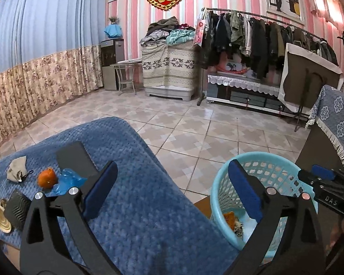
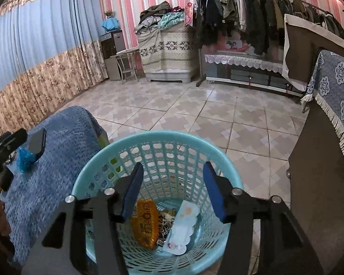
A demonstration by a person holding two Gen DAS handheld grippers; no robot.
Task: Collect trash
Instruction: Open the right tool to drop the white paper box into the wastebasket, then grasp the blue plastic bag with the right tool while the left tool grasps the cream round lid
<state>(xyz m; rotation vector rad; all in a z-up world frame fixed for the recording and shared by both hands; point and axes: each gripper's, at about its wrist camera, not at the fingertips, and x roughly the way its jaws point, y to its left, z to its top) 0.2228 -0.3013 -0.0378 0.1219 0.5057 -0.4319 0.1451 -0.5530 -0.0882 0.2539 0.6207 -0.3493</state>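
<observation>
A blue knitted blanket (image 1: 137, 194) covers the desk, and beside its right edge a light turquoise plastic basket (image 2: 172, 146) with a lattice wall stands on the tiled floor (image 1: 195, 133).

The left gripper (image 1: 172, 188) hangs over the blanket's right edge, its jaws spread wide with nothing between them. The right gripper (image 2: 173, 190) is poised above the basket's mouth, jaws likewise wide apart and empty.

Inside the basket, at the bottom, lie an orange wrapper (image 2: 145, 224) with printed characters, a pale blue scalloped packet (image 2: 183, 226) leaning against the wall, and a dark patterned scrap (image 2: 164, 225) between the two.

On the blanket, well to the left of the left gripper, a dark flat phone (image 1: 74, 158) lies just behind a crumpled blue plastic bag (image 1: 66, 181), which touches an orange fruit (image 1: 47, 178). Left of the fruit sits a beige cloth pouch (image 1: 17, 168) with a dark cord. Nearer the camera are a black ribbed block (image 1: 17, 208) and, beside it, a cream-coloured round lid (image 1: 1, 217) with concentric rings.
</observation>
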